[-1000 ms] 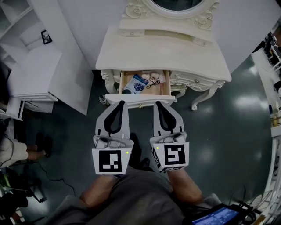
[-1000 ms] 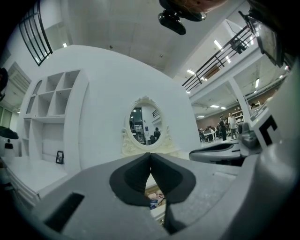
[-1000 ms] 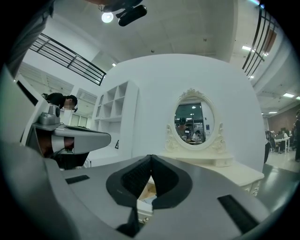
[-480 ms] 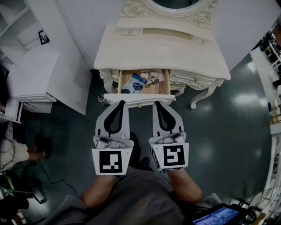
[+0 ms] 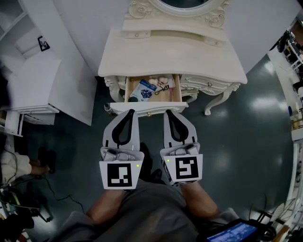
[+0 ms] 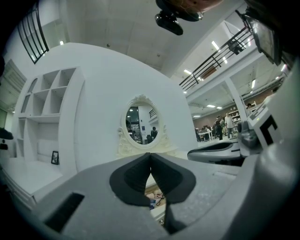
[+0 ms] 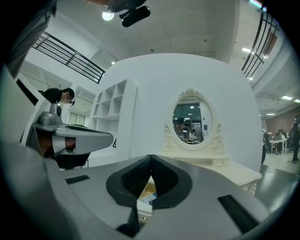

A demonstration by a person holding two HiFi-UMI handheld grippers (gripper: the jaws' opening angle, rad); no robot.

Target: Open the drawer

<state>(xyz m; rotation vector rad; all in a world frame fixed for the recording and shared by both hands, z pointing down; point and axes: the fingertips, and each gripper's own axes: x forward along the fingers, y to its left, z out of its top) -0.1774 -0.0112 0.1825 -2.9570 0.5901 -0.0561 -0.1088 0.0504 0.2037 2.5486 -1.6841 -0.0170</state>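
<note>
The cream dressing table (image 5: 173,56) has its middle drawer (image 5: 142,107) pulled out. A blue packet (image 5: 143,90) and several small items lie inside. Both grippers point level at the drawer front, side by side. The left gripper (image 5: 130,111) is shut and empty, with its tip just short of the front panel's left part. The right gripper (image 5: 168,112) is also shut and empty, near the panel's right part. A small knob (image 5: 148,114) sits between the two tips. In the left gripper view the left gripper (image 6: 150,154) has its jaws meeting, and the right gripper (image 7: 150,157) shows the same.
An oval mirror (image 5: 189,5) stands at the back of the table. A white cabinet (image 5: 33,80) stands to the left, with a person's hand (image 5: 14,163) on the floor beside it. The carved table legs (image 5: 215,106) rise from the dark floor. A lit screen (image 5: 232,232) is at the bottom right.
The head view has drifted a little, so the table sits slightly higher and further left in it. The grippers and the drawer keep their places.
</note>
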